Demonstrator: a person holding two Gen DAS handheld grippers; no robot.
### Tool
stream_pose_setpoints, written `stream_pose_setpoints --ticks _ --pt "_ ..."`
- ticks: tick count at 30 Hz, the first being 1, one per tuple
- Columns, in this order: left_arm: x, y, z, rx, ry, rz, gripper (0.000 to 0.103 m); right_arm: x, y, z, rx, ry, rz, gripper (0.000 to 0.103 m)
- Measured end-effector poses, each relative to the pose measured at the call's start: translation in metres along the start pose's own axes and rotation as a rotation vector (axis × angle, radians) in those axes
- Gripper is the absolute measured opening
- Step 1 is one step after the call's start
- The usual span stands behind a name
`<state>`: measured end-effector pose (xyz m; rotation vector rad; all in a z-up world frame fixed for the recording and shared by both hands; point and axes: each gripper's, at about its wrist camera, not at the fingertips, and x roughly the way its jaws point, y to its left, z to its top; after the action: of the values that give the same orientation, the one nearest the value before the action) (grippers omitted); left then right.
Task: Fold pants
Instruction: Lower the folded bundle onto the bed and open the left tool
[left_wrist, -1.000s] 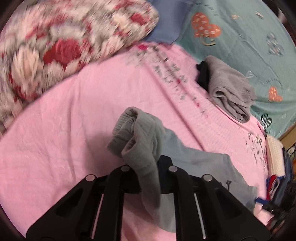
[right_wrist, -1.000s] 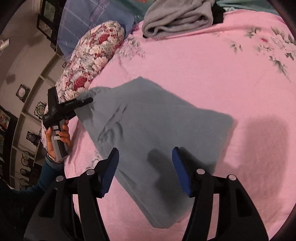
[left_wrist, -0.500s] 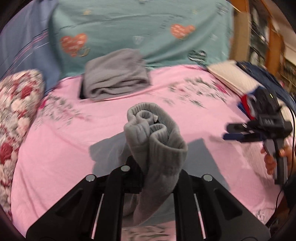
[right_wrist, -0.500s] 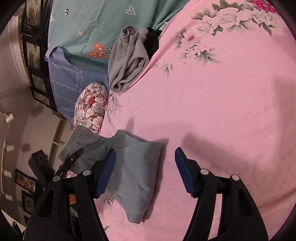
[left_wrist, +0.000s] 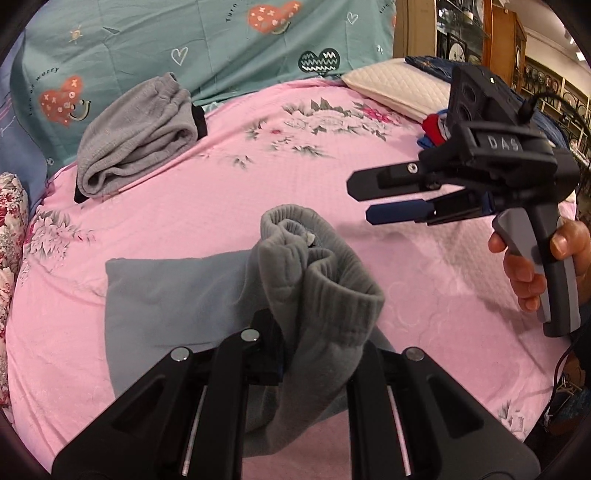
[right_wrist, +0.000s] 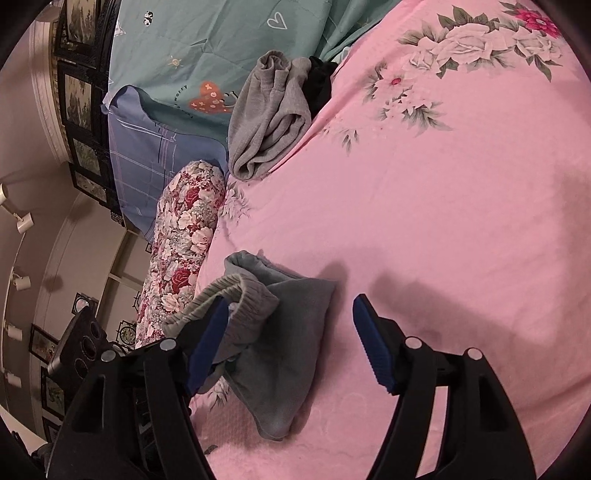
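Our left gripper (left_wrist: 291, 354) has its jaws clenched on the ribbed waistband of the grey pants (left_wrist: 317, 295), lifting that end, we judge, so it can be carried over the half that lies flat on the pink bed (left_wrist: 229, 206). Our right gripper (right_wrist: 288, 339) hovers just beside with its jaws released and empty, the bunched waistband near its left blue pad, likely ready to smooth. A folded grey garment (left_wrist: 136, 136) sits well apart.
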<state>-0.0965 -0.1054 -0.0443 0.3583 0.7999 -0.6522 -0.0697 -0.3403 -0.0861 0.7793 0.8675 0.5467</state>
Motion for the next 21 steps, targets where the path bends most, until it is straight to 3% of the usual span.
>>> stream_pose_setpoints --ticks 2,3,5,6,7,10,14,17,21 --pt "0.003 -0.004 -0.003 0.008 0.022 -0.009 0.011 0.001 0.001 -0.001 -0.006 0.005 -0.003 0.07" --pt "0.006 -0.007 -0.005 0.02 0.037 -0.017 0.018 0.002 0.001 -0.002 -0.007 0.008 -0.005 0.071" --pt "0.008 -0.014 -0.009 0.048 0.059 -0.053 0.041 0.003 0.001 -0.003 -0.008 0.012 -0.008 0.071" --pt "0.008 -0.017 -0.011 0.055 0.061 -0.072 0.071 0.003 0.002 -0.003 -0.011 0.013 -0.014 0.071" --pt "0.008 -0.021 -0.013 0.06 0.058 -0.086 0.091 0.004 0.002 -0.003 -0.017 0.011 -0.024 0.071" --pt "0.002 -0.031 -0.016 0.093 0.027 -0.093 0.091 0.005 0.004 -0.004 -0.035 0.011 -0.047 0.071" --pt "-0.011 -0.022 -0.016 0.057 -0.007 -0.101 0.091 0.007 0.006 -0.006 -0.073 0.006 -0.092 0.071" --pt "-0.035 0.006 -0.017 -0.027 -0.063 -0.102 0.091 0.005 0.016 -0.008 -0.132 -0.017 -0.113 0.071" --pt "-0.063 0.07 -0.025 -0.218 -0.107 -0.071 0.091 0.004 0.044 -0.012 -0.201 -0.019 -0.081 0.071"
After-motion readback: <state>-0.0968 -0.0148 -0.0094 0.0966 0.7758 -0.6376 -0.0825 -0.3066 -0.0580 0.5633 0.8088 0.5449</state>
